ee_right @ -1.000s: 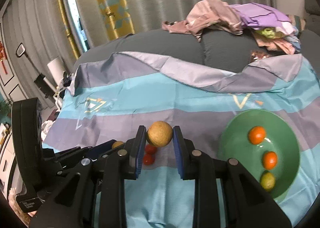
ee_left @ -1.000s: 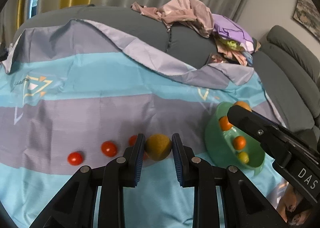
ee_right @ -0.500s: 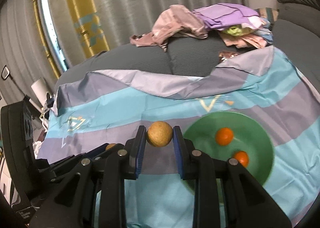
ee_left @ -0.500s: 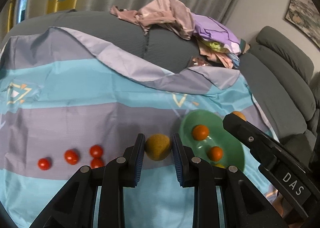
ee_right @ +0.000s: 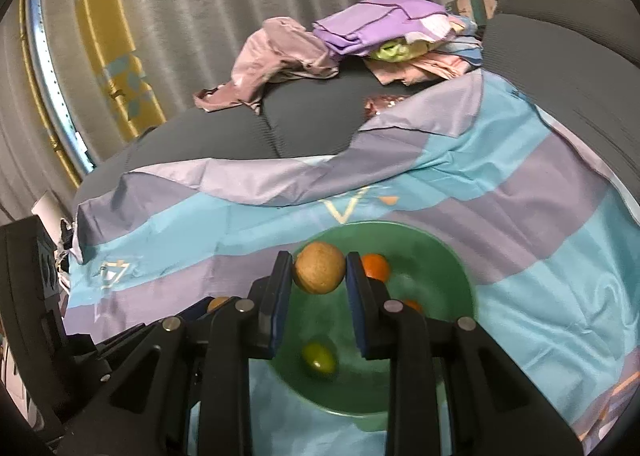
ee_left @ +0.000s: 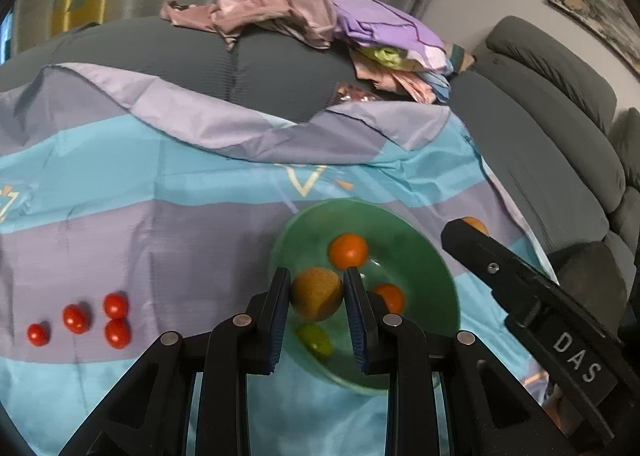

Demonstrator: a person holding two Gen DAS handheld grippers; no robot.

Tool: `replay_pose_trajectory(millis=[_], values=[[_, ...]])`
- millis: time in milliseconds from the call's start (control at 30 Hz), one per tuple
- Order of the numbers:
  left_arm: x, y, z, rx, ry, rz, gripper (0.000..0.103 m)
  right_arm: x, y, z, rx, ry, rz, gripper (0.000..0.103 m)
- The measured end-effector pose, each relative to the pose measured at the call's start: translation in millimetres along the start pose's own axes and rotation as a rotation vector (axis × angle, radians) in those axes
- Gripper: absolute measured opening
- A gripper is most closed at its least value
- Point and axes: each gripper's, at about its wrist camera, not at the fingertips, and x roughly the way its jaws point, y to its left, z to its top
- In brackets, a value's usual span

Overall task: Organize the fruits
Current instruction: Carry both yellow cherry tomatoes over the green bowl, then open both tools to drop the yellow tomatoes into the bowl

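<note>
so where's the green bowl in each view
Left wrist view: the green bowl sits right of centre, low in the picture, behind the left tongs and the brown fruit they hold.
Right wrist view: the green bowl lies at bottom centre, straight ahead of the right tongs.
Shared landmark: the yellow-green fruit lying in the bowl's near side.
</note>
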Motion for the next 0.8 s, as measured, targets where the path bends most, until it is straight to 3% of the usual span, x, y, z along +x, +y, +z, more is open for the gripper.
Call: replay_pose_trajectory(millis=[800], values=[[50.0, -39.7, -15.2, 0.069, 0.107, -0.012, 0.027, 27.1, -54.2, -5.9, 0.09, 0.094, -0.107, 0.028]])
